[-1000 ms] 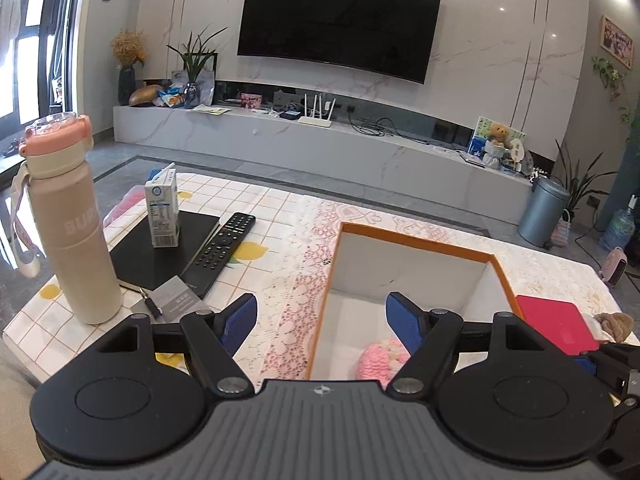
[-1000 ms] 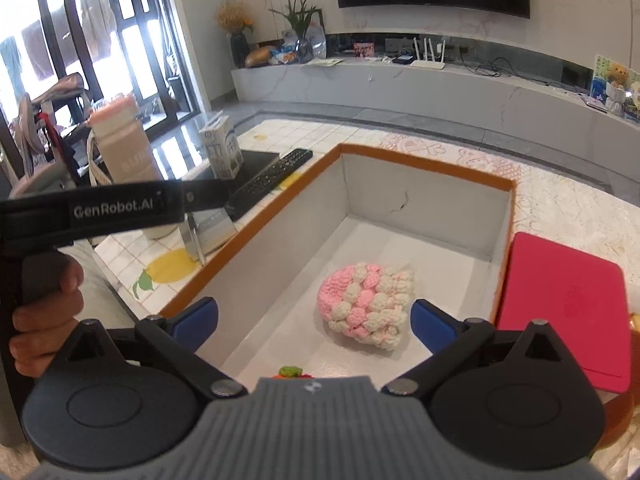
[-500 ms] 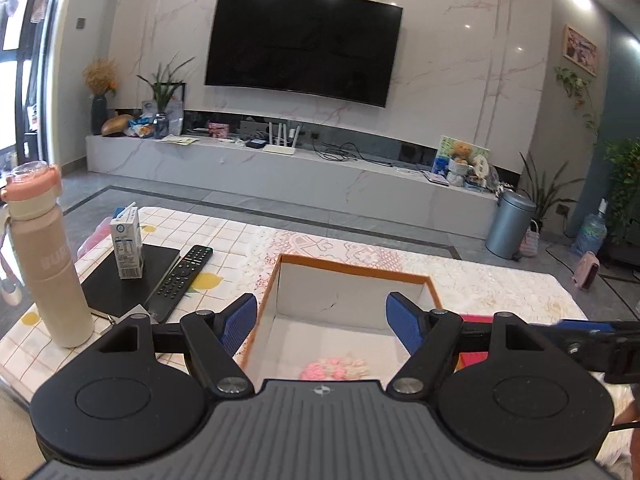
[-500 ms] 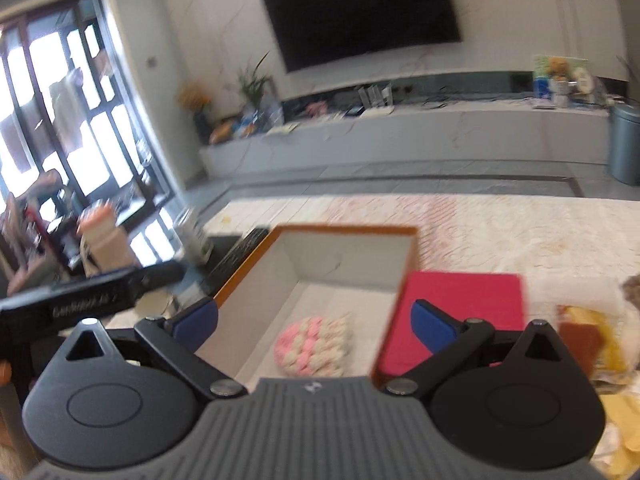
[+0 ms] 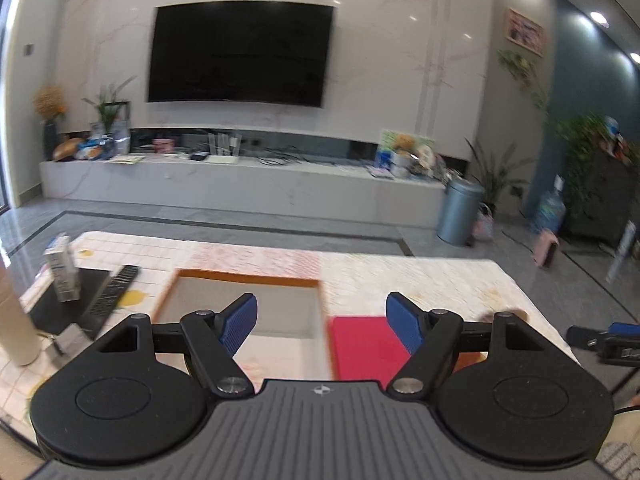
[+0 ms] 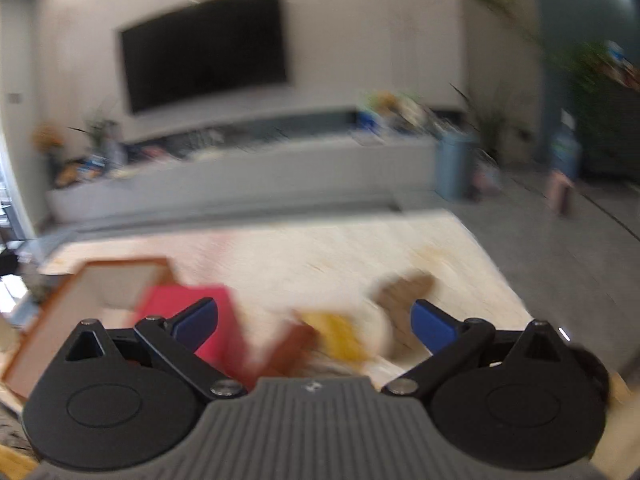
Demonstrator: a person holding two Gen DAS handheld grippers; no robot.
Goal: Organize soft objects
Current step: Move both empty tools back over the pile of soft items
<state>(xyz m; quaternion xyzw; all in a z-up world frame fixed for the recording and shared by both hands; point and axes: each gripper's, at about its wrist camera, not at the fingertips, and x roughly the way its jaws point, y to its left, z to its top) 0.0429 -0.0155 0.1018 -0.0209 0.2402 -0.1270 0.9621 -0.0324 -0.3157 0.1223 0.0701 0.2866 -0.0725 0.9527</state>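
Sorting partly done, more soft things left.
Both the left tongs (image 5: pixel 322 322) and right tongs (image 6: pixel 314 322) gape empty; brown and yellow soft items (image 6: pixel 404 290) lie ahead of the right tongs, outside the box (image 6: pixel 120 266).

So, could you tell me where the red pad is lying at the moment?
In the left wrist view the red pad lies flat on the table, beside the right wall of the open box, between the open left gripper's fingers.

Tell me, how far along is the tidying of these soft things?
Nothing can be seen inside the box from here. Nothing is in hand: the left gripper and right gripper are both open and empty. Blurred brown and yellow soft items are on the table outside the box.
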